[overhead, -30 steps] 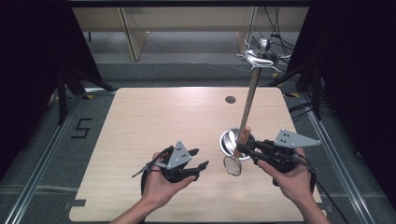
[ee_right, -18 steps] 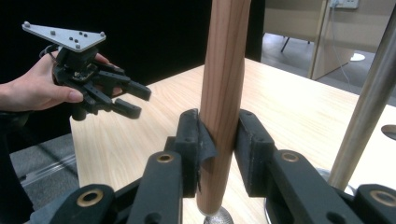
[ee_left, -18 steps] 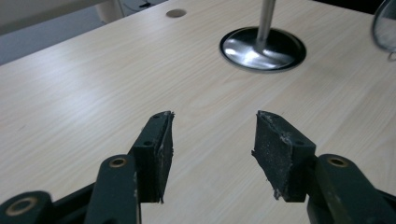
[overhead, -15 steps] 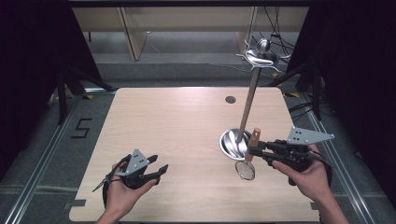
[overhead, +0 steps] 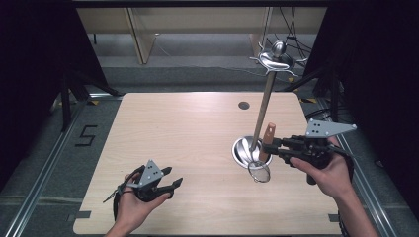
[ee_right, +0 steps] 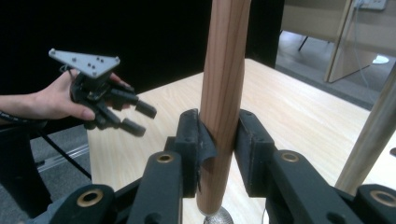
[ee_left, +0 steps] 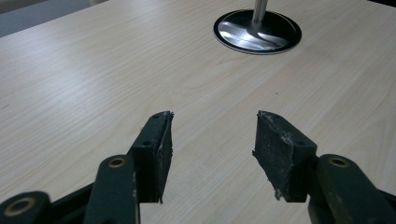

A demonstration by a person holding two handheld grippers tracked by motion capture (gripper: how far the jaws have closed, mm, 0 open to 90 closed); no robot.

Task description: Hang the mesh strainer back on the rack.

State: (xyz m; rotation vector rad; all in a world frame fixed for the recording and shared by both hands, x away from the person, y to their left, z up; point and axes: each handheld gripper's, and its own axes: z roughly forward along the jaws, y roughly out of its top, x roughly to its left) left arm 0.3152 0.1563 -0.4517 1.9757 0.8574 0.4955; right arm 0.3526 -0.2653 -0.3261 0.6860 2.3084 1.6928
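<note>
right gripper (overhead: 267,146): jaws pinching the wooden handle (overhead: 267,138) of a small mesh strainer (overhead: 259,171); handle is standing near upright between the pads, in the right gripper view too (ee_right: 223,93)
strainer: its wire bowl is hanging just below the right gripper's jaws, low over the table (overhead: 197,138), beside the stand's base; whether it is touching the table cannot be told
right hand (overhead: 330,170): wrapping the gripper body from behind, grey three-cornered plate sitting on top
left gripper (overhead: 170,183): jaws standing spread, nothing between them; left gripper view is showing both pads (ee_left: 286,154) apart over bare wood
left hand (overhead: 131,205): gripping the left gripper from behind, down at the near-left part of the table, well apart from the right gripper
left gripper seen from the right gripper view (ee_right: 135,116): sitting off to that camera's left, fingers apart, hand behind it
stand (overhead: 263,111): metal pole rising from a round shiny base (overhead: 243,149), just ahead of the right gripper's jaws; hook-shaped arms at the top (overhead: 274,58)
base from left gripper view (ee_left: 257,31): lying well ahead of the spread jaws, slightly right
pole in right gripper view (ee_right: 371,135): leaning past the right jaw, just beside it
table hole (overhead: 243,105): dark round spot far beyond both grippers, near the far edge
floor mark (overhead: 85,135): a "5" left of the table, beyond the left gripper
</note>
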